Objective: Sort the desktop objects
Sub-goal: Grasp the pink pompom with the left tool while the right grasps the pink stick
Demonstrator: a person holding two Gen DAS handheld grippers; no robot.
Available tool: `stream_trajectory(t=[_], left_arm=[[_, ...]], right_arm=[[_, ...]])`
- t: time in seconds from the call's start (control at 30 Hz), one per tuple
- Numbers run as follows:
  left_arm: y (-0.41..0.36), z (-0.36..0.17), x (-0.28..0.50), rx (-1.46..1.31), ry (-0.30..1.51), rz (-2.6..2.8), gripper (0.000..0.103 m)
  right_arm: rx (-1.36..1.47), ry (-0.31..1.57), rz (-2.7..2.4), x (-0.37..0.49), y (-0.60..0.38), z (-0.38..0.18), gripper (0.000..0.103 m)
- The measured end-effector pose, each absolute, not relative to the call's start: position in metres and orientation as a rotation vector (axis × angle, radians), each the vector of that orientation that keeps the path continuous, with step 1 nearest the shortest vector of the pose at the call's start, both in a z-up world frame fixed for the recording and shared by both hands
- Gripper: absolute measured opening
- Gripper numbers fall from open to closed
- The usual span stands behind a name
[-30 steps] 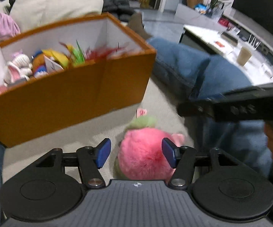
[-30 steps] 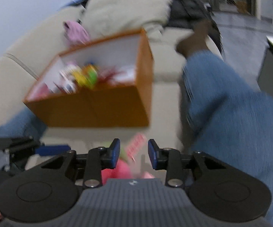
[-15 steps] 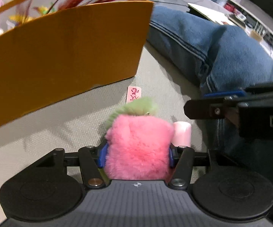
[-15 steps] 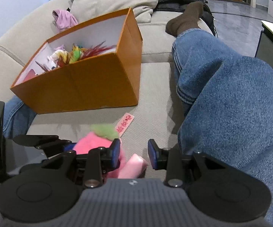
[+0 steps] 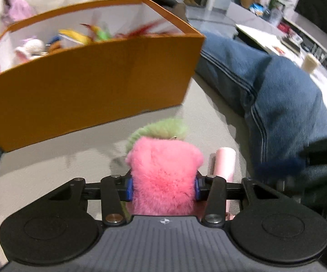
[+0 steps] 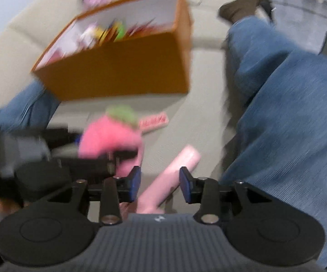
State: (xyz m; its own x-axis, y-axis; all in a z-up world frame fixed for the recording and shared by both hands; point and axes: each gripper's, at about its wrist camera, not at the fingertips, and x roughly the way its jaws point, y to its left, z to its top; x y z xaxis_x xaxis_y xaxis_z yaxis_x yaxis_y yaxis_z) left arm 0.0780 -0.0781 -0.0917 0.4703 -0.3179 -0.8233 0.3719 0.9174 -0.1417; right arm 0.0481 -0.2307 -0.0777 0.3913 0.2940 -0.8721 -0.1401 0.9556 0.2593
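My left gripper (image 5: 162, 185) is shut on a fluffy pink plush toy (image 5: 163, 172) with a green tuft, held a little above the grey sofa seat. The toy also shows in the right wrist view (image 6: 109, 140), clamped by the left gripper. A pale pink cylinder (image 5: 224, 165) lies on the seat just right of it. My right gripper (image 6: 159, 184) is open, its jaws on either side of that cylinder (image 6: 170, 179) without touching it. An orange box (image 5: 91, 86) with several toys inside stands ahead; it also shows in the right wrist view (image 6: 127, 68).
A person's legs in blue jeans (image 5: 276, 95) lie along the right of the seat (image 6: 299, 124). A small pink tag (image 6: 153, 121) lies on the cushion near the box. Cushions and a purple cloth (image 5: 13, 11) sit behind the box.
My left gripper closed on the pink plush and has lifted it slightly, box contents back in view. My right gripper moved forward and down over the pink cylinder.
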Motion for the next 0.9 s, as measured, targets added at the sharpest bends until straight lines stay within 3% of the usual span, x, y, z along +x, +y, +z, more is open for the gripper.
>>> stream_trajectory(t=[0.1, 0.3, 0.53, 0.67, 0.83, 0.9], left_arm=[[-0.066, -0.085, 0.076, 0.008, 0.969, -0.39, 0.052], [-0.049, -0.078, 0.07, -0.052, 0.948, -0.375, 0.052], [-0.045, -0.081, 0.068, -0.074, 0.954, -0.371, 0.052], [-0.046, -0.08, 0.067, -0.079, 0.951, -0.372, 0.052], [-0.042, -0.081, 0.068, -0.098, 0.957, -0.357, 0.052], [-0.04, -0.081, 0.069, -0.101, 0.957, -0.349, 0.052]], right_arm=[[0.109, 1.183, 0.325, 0.042, -0.219, -0.083, 0.051], [0.057, 1.33, 0.332, 0.044, -0.198, -0.115, 0.052], [0.035, 1.285, 0.326, 0.051, -0.196, -0.125, 0.053], [0.059, 1.227, 0.346, 0.052, -0.201, -0.124, 0.051], [-0.025, 1.115, 0.375, 0.055, -0.194, -0.108, 0.034], [-0.072, 1.072, 0.396, 0.059, -0.19, -0.104, 0.033]])
